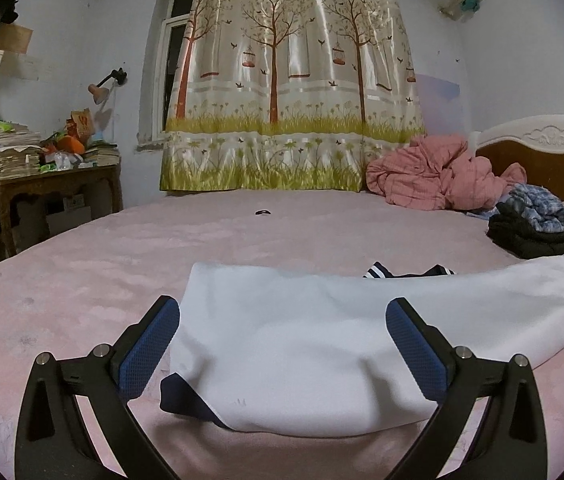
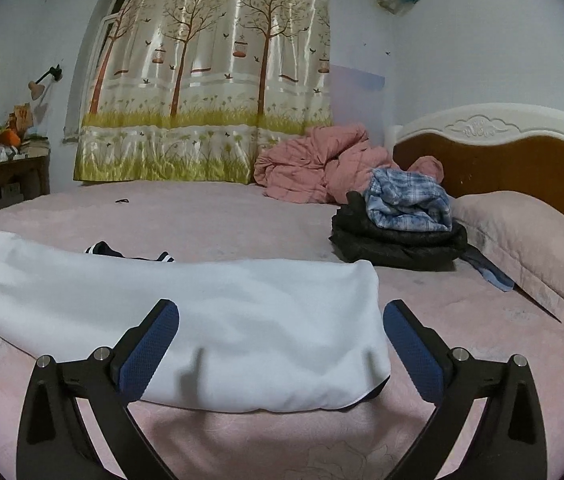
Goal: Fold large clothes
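A white garment with navy trim lies folded over on the pink bed, its fold edge towards me; navy striped cuffs poke out behind it. It also shows in the right wrist view. My left gripper is open and empty, its blue pads either side of the garment's left half, just above it. My right gripper is open and empty over the garment's right end.
A pile of dark and blue plaid clothes sits by the pink pillow. A crumpled pink quilt lies near the headboard. A cluttered wooden desk stands left of the bed. A small black hair tie lies on the sheet.
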